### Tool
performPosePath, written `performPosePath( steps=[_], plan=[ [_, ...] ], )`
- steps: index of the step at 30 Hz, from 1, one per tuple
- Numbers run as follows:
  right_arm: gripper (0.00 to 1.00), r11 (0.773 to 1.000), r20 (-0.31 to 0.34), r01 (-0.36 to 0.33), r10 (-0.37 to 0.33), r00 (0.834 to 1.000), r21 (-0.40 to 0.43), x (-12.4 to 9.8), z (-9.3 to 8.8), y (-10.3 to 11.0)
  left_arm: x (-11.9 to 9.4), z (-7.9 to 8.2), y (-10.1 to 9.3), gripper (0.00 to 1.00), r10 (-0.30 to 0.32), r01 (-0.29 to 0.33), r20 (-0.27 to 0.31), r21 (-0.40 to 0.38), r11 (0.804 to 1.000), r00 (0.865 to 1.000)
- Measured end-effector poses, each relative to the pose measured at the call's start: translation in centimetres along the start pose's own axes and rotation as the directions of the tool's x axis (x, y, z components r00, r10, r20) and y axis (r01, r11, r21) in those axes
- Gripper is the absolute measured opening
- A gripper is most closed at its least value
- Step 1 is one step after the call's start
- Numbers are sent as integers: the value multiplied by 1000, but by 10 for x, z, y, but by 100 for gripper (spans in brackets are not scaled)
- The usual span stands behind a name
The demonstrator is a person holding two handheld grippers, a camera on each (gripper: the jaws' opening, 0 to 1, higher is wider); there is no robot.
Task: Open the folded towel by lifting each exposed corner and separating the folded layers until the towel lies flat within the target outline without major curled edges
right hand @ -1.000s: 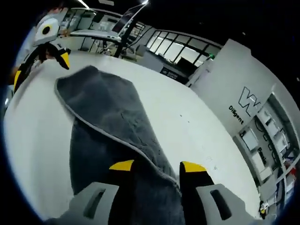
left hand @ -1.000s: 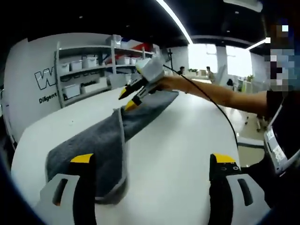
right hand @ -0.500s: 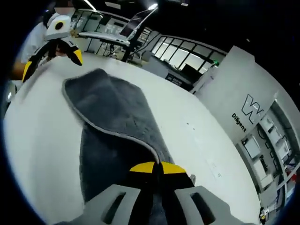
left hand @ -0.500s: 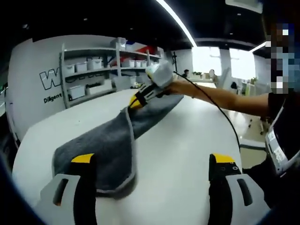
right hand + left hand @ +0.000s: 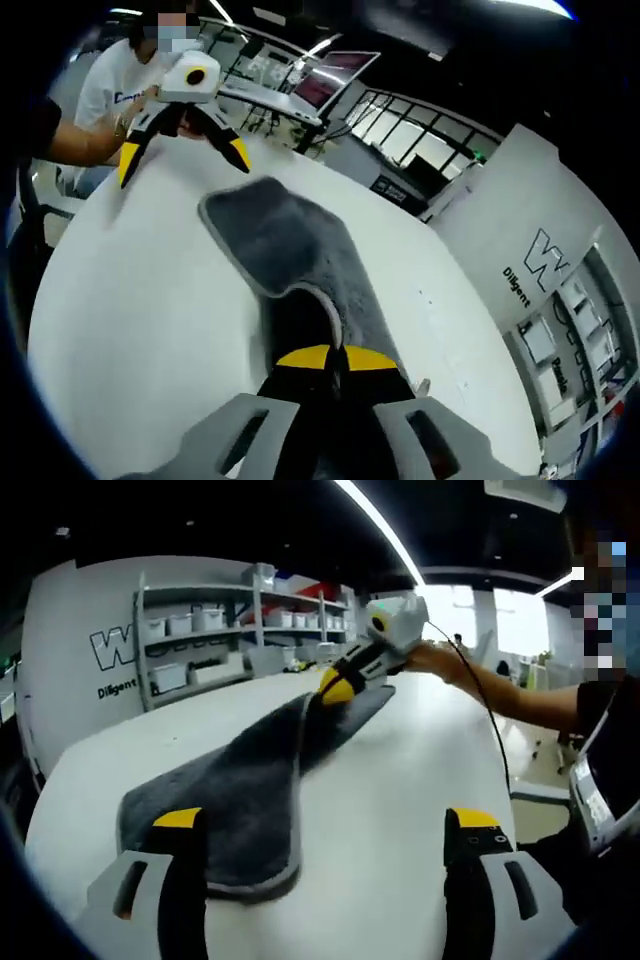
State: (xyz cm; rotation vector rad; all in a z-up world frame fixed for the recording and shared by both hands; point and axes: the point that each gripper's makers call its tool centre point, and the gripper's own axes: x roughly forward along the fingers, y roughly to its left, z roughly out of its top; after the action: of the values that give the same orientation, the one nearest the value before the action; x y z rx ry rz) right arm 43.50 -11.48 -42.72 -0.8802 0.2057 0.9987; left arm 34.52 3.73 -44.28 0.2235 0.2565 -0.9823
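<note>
A grey towel [image 5: 260,780] lies folded lengthwise on the white table [image 5: 400,780], its near end by my left jaw. My left gripper [image 5: 325,820] stands wide open just above the table, holding nothing. In the right gripper view it hovers open [image 5: 183,160] beyond the towel's far end. My right gripper [image 5: 335,357] is shut on the towel's [image 5: 290,240] piped edge and holds the top layer raised off the table. In the left gripper view that right gripper [image 5: 335,687] pinches the edge at the far end of the towel.
Shelves with white bins [image 5: 220,630] stand against a lettered wall beyond the table. A person's arm [image 5: 500,690] reaches in from the right. A desk with a screen [image 5: 335,85] stands past the table's far edge [image 5: 60,290].
My right gripper has shut on the towel's edge and drawn it up and away, stretching the upper layer. The left gripper has stayed open in place.
</note>
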Motion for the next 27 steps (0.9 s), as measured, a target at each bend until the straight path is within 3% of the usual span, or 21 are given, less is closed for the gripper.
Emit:
performPosePath(
  steps=[9, 18, 24, 27],
  plan=[
    [0, 996, -2, -83, 83, 997, -43, -15, 14, 43, -9, 3, 3, 95, 12, -12, 19, -8, 1000, 1000],
    [0, 976, -33, -213, 212, 977, -42, -1, 3, 75, -11, -1, 3, 94, 10, -10, 11, -21, 1000, 1000],
    [0, 954, -38, -294, 297, 954, 52, 11, -7, 89, -11, -1, 4, 90, 22, -21, 21, -25, 999, 1000],
    [0, 922, 13, -359, 361, 932, 148, 13, -3, 101, -13, -2, 4, 90, 26, -25, 27, -32, 999, 999]
  ],
)
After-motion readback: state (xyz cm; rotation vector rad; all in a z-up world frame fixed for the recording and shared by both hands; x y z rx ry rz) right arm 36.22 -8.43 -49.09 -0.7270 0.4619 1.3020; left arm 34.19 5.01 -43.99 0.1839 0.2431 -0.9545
